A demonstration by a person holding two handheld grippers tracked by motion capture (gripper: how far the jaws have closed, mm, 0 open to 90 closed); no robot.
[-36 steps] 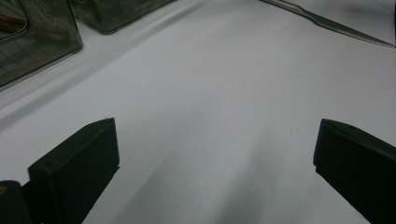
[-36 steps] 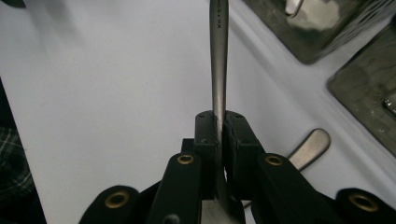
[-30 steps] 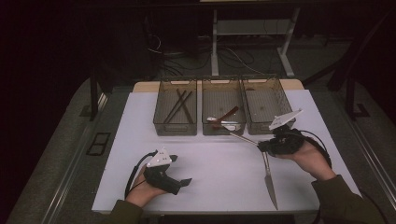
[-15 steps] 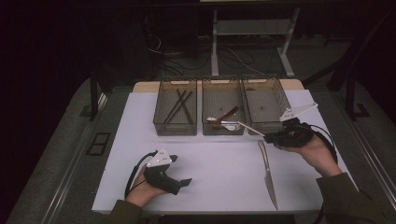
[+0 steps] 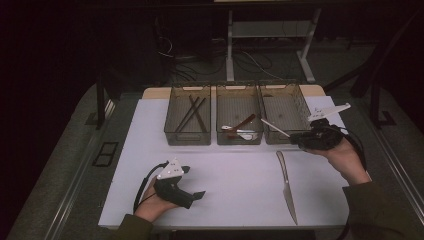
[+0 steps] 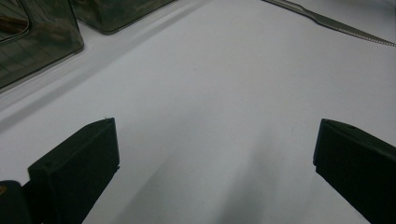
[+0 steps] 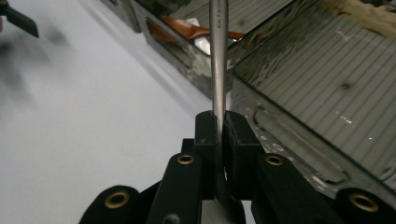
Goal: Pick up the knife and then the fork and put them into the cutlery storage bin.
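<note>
Right gripper (image 7: 218,123) pinched a metal utensil (image 7: 218,56) at the right bin's (image 5: 305,107) near rim — best carried level over the bin before letting go; left gripper (image 6: 215,154) rested spread on the table (image 5: 235,170).

I see a knife (image 5: 286,186) lying on the white table (image 5: 135,150), chopsticks (image 5: 192,113) in the left bin (image 5: 187,136), floor cables (image 5: 250,62) beyond.

Each hand-held gripper is black with a pale grey three-cornered plate on top and a black cable looping from its rear: the left hand-held gripper (image 5: 199,194), the right hand-held gripper (image 5: 292,138). Brass-coloured rivets ring the right one's jaw links. The person wears dark olive sleeves (image 5: 380,212).
</note>
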